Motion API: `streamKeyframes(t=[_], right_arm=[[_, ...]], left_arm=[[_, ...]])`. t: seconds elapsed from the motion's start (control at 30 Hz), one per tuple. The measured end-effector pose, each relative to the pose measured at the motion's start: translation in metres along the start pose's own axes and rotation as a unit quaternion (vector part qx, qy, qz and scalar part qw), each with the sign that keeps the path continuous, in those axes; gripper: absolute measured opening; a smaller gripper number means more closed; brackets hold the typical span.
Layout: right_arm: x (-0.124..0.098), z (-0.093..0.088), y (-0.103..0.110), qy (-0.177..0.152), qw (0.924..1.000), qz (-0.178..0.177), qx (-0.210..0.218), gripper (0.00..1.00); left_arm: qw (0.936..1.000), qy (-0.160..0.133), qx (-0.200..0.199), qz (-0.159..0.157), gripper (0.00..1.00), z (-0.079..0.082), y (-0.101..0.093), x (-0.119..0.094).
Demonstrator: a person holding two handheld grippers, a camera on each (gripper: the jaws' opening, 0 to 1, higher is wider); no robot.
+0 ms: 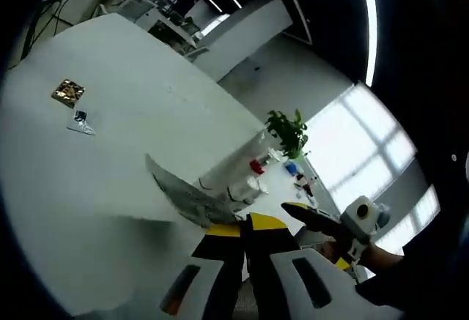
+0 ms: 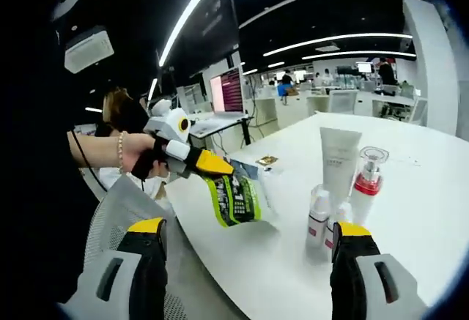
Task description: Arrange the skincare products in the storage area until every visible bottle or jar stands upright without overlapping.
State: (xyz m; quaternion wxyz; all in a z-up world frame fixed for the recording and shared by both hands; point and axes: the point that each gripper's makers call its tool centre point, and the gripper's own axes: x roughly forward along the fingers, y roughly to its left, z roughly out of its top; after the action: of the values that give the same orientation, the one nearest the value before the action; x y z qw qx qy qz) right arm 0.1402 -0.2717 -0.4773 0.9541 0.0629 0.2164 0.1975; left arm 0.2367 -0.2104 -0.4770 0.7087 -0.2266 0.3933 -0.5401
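Right gripper view shows the left gripper clamped on a soft green sachet that droops off the counter edge, just beside the upright white tube; the right gripper stands wide open, holding nothing. That pouch looks light and floppy, best pinched at its sealed top edge. Left gripper view has the grey pouch between nearly closed jaws, its long axis slanting away from the potted plant.

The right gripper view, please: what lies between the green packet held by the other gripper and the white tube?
In the right gripper view, bare white table separates the green packet, held by the left gripper, from the upright white tube.
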Motion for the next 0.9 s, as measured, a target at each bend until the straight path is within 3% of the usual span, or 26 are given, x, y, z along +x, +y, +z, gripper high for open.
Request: streamKeyframes(t=[0.13,0.2,0.3,0.4,0.53,0.67,0.83,0.9], right_arm=[[-0.003,-0.004,-0.01,0.004,0.9998,-0.02,0.002,0.99],[-0.004,-0.006,-0.014,0.004,0.9995,-0.031,0.005,0.99],[-0.004,-0.009,-0.02,0.008,0.9989,-0.046,0.008,0.99],[-0.006,-0.008,-0.024,0.003,0.9984,-0.055,0.011,0.99],[-0.009,-0.006,-0.03,-0.005,0.9976,-0.066,0.019,0.99],[-0.01,-0.006,-0.033,-0.005,0.997,-0.076,0.017,0.99],[-0.009,-0.009,-0.033,0.001,0.997,-0.077,0.014,0.99],[-0.009,-0.009,-0.033,0.001,0.997,-0.077,0.015,0.99]], left_arm=[[0.9996,0.007,0.027,0.008,0.03,0.01,0.005,0.017],[0.9977,0.013,0.063,0.02,0.03,0.015,0.01,0.027],[0.997,0.012,0.071,0.029,0.03,0.016,0.023,0.039],[0.9963,0.044,0.03,0.068,0.03,-0.011,0.058,0.047],[0.9948,0.061,0.011,0.08,0.03,-0.036,0.067,0.048],[0.9933,0.061,-0.008,0.098,0.03,-0.044,0.076,0.047],[0.9902,0.079,0.0,0.115,0.02,-0.05,0.084,0.05],[0.9858,0.097,0.009,0.137,0.09,-0.054,0.093,0.047]])
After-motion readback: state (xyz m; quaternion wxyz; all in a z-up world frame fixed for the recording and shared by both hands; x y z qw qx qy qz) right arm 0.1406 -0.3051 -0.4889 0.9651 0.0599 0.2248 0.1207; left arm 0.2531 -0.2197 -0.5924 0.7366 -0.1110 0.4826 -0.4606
